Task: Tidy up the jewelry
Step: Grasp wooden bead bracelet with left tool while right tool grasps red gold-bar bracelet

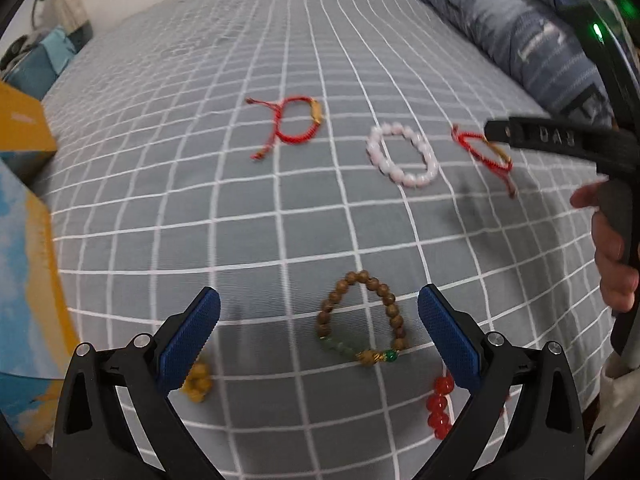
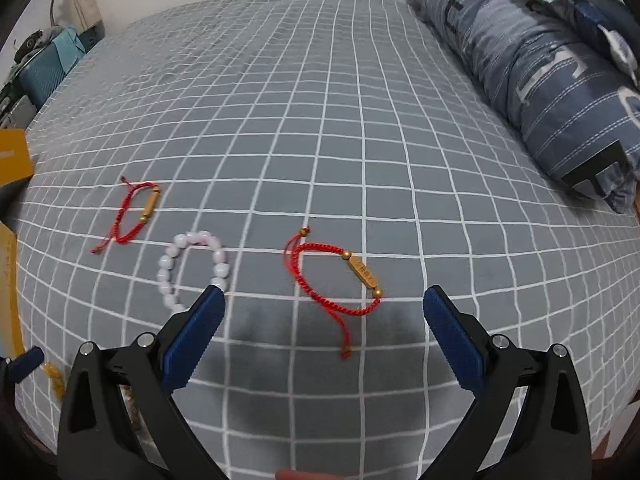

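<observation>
Several bracelets lie on a grey checked bedsheet [image 1: 160, 160]. My left gripper [image 1: 319, 312] is open above a brown wooden bead bracelet [image 1: 362, 320]. A yellow bead bracelet [image 1: 196, 384] and a red bead bracelet [image 1: 440, 408] lie partly hidden behind its fingers. Farther off lie a red string bracelet with a gold charm [image 1: 298, 122], a pink bead bracelet [image 1: 402, 156] and a second red string bracelet [image 1: 486, 154]. My right gripper [image 2: 324, 312] is open above that second red string bracelet [image 2: 336, 280]. The pink bracelet [image 2: 192, 268] lies to its left.
A folded blue patterned quilt [image 2: 540, 64] lies along the bed's right side. A yellow and blue box [image 1: 28, 240] sits at the left edge. Blue items [image 2: 44, 68] stand beyond the far left corner. The bed's far half [image 2: 300, 60] is bare sheet.
</observation>
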The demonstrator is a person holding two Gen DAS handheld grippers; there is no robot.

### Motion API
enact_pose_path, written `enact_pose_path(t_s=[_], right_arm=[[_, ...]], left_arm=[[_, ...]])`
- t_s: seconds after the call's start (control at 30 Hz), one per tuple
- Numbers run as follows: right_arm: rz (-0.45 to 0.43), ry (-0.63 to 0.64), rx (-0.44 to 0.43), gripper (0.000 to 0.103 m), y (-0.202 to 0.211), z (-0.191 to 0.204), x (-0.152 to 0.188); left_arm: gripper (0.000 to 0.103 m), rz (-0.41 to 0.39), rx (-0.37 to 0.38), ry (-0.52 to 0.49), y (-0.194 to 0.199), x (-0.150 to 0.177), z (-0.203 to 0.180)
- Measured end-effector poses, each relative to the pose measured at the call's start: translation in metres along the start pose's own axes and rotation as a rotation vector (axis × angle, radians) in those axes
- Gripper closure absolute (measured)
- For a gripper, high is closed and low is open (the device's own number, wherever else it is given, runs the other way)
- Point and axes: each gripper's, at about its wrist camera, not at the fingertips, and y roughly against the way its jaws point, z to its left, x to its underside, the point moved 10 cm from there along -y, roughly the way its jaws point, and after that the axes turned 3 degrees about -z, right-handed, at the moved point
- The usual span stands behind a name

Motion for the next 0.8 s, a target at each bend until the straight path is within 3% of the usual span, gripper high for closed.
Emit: enact_pose_path(t_s=[0.3,0.53,0.8], right_arm=[[0.068,-0.043,-0.006,0.009,-0.042,-0.014,0.006],[0.116,-0.061,0.000,0.024,-0.057,-0.018,0.012],[0.118,-0.052,-0.014,0.053,-0.057,-0.018,0.014]], left_arm=[[0.006,0.075,0.010,-0.019,-0.034,0.015,-0.011],[0.007,0.085,0.004,-0.038,-0.038,0.020,-0.010],[0.038,0.108,0.028,-0.025,-0.034,0.018,-0.013]])
